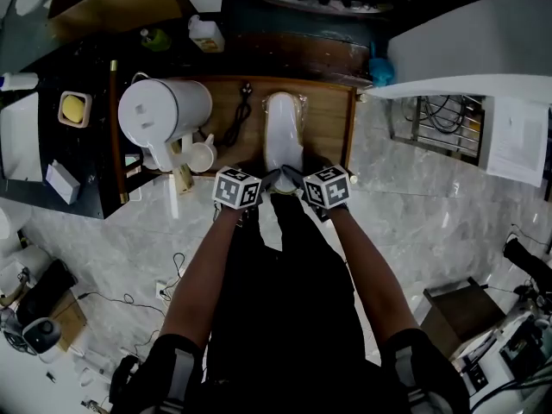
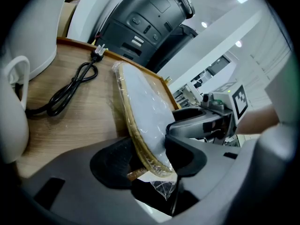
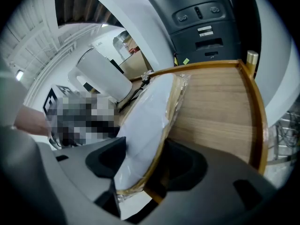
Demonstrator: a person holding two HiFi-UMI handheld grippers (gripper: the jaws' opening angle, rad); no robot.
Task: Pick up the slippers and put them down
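A wooden table (image 1: 328, 119) with a raised rim carries everything, and the big white kettle (image 1: 164, 110) takes its left side, leaving the middle free for the slippers (image 1: 283, 136). They are a pale pair sealed in clear plastic, lying lengthwise with the near end towards the person. Both tools meet there: the left gripper (image 2: 150, 159) has its jaws fairly wide but closed onto the straw-coloured sole edge, and the right gripper (image 3: 149, 162) clamps the same end from the other side, probably sharing a floppy load. Whether the far end rests on the wood I cannot tell. A black cord (image 2: 70, 90) lies coiled to their left.
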